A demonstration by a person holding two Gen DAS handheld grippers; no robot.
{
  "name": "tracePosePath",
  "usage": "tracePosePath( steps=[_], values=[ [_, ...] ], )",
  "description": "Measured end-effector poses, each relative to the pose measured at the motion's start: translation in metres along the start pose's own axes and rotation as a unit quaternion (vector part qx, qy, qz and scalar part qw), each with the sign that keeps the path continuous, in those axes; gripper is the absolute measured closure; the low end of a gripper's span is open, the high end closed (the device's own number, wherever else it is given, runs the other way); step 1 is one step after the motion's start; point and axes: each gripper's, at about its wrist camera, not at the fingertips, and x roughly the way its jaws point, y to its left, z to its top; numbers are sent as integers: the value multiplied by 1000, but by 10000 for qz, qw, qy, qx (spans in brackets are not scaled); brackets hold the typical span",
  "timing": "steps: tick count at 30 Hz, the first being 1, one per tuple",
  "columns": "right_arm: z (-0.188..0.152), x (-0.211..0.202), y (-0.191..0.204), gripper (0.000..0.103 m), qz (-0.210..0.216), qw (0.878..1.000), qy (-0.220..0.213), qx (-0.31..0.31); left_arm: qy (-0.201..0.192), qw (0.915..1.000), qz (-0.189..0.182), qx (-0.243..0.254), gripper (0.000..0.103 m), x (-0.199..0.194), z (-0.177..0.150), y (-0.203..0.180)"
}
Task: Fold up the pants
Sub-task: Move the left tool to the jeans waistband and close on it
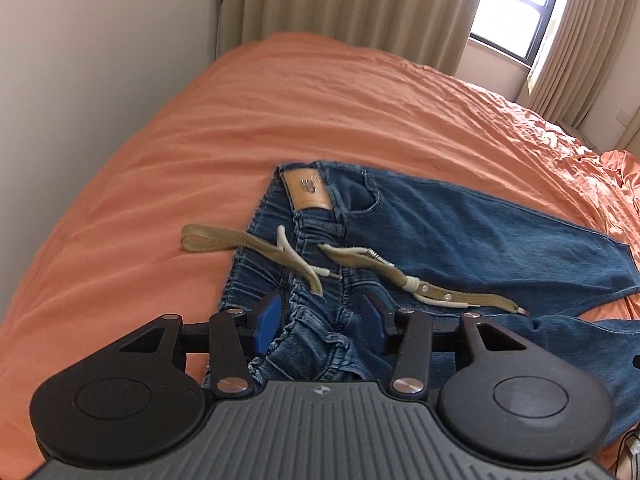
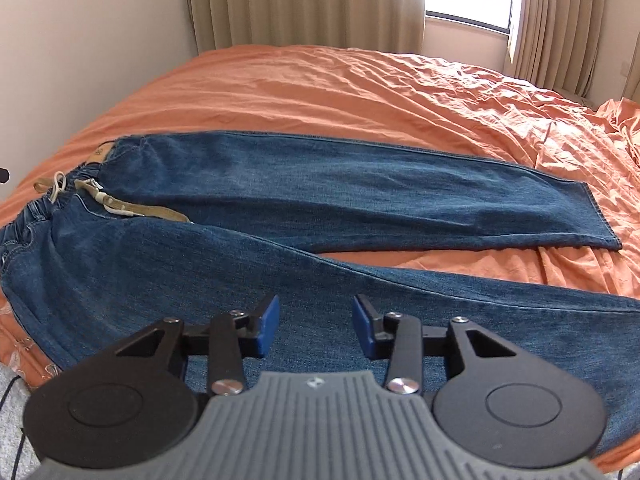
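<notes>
Between the half-open left tongs (image 1: 320, 318) bunches the pants (image 1: 460, 224) waistband; right tongs (image 2: 315, 326) gape above a leg.

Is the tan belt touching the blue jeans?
Touching. The left wrist view shows the belt lying flat across the jeans near the waistband, and its looped end rests on the orange sheet.

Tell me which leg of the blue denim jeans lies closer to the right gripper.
The nearer leg, running just beyond the right gripper; the far leg lies straight toward the curtain side, across a wedge of orange sheet.

Blue denim pants (image 2: 320, 184) lie flat, legs spread apart; khaki drawstring belt (image 1: 360, 258) (untied) at waistband.
</notes>
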Motion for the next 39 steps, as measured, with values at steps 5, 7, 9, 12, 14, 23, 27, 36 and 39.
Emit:
tracePosePath(
  steps=[5, 7, 9, 12, 14, 23, 27, 36, 39],
  values=[
    [-2, 25, -5, 65, -168, 9995, 247, -32, 759, 9951, -497, -384, 40, 65, 0, 29],
    [-3, 34, -12, 65, -296, 9988, 383, 54, 939, 9921, -609, -562, 40, 83, 1, 37],
    [-5, 41, -20, 65, -464, 9975, 506, 151, 1050, 9889, -799, -686, 40, 94, 2, 44],
    [-9, 47, -30, 65, -691, 9955, 616, 221, 907, 9901, -893, -592, 88, 90, 2, 42],
    [-11, 50, -37, 65, -813, 9941, 676, 249, 761, 9919, -911, -460, 91, 79, 5, 33],
    [-18, 38, -60, 65, -1173, 9904, 620, 389, 482, 9987, 28, 162, 93, 18, 17, 4],
    [-22, 31, -70, 65, -1225, 9894, 625, 458, 973, 9941, 396, 274, 92, 51, 8, 13],
    [-30, 0, -89, 55, -1337, 9885, 555, 447, 1483, 9824, 806, 801, 78, 100, -5, 6],
    [-35, -8, -97, 51, -1354, 9879, 603, 453, 1436, 9799, 897, 1058, 66, 79, -3, 0]
  ],
)
